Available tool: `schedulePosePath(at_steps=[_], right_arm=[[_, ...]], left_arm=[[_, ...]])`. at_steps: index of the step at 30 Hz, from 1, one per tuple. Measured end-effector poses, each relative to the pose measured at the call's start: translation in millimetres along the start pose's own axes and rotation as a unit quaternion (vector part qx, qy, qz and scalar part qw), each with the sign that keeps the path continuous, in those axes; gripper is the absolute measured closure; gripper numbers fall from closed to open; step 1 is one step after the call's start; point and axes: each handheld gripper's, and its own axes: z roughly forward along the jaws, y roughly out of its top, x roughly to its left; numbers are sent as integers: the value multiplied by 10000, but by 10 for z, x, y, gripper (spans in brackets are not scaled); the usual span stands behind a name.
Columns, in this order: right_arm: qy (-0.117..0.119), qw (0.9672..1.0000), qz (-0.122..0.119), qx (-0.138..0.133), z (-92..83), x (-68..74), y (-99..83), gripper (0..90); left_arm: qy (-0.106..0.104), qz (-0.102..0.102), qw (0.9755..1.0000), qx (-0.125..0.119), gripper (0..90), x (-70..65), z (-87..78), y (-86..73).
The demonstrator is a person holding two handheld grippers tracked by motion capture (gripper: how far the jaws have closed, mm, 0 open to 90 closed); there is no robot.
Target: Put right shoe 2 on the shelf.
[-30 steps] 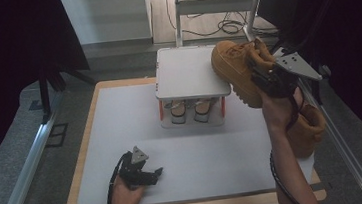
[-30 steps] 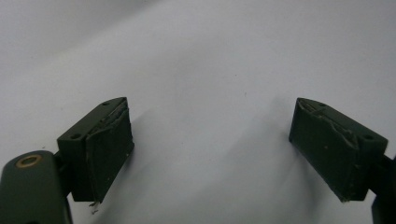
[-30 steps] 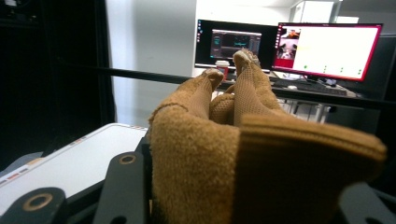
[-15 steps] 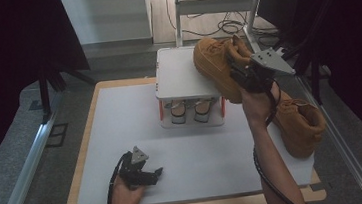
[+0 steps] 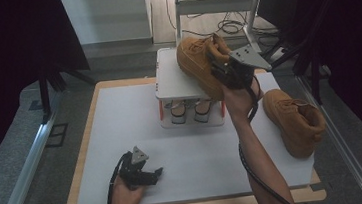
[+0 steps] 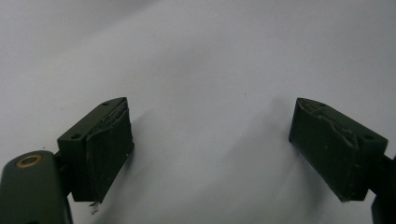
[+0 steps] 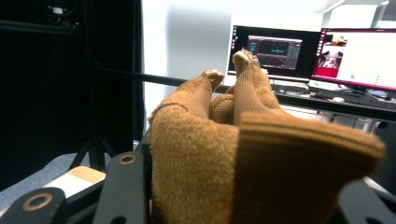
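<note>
Presently, I note the right gripper [image 5: 222, 69] clamped on the collar of a boot [image 5: 199, 65], held above the rack [image 5: 177, 84]. A second boot [image 5: 295, 121] lies right of the rack. Near of it, my left gripper [image 5: 148, 175] rests open-jawed on the mat [image 5: 120, 118].

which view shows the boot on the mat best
The high view: the second boot lies whole on the white mat, right of the shoe rack. The right gripper view instead shows the held boot close up; the left gripper view looks at bare mat.
</note>
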Motion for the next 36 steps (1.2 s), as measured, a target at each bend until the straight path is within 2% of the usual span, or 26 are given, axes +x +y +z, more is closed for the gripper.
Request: schedulePosePath(at_steps=[5, 17, 28, 36], right_arm=[[84, 10000, -33, 21, 137, 115, -26, 514], [215, 9997, -35, 76, 414, 292, -71, 514], [172, 9998, 38, 99, 676, 428, -103, 512], [72, 9998, 111, 118, 800, 442, -162, 510]], left_arm=[[2, 2, 10000, -1, 132, -1, 0, 0], [0, -9, 10000, -24, 133, -4, 2, -2], [4, -8, 10000, -29, 133, -4, 3, -2], [3, 11, 10000, -21, 133, -3, 1, -2]])
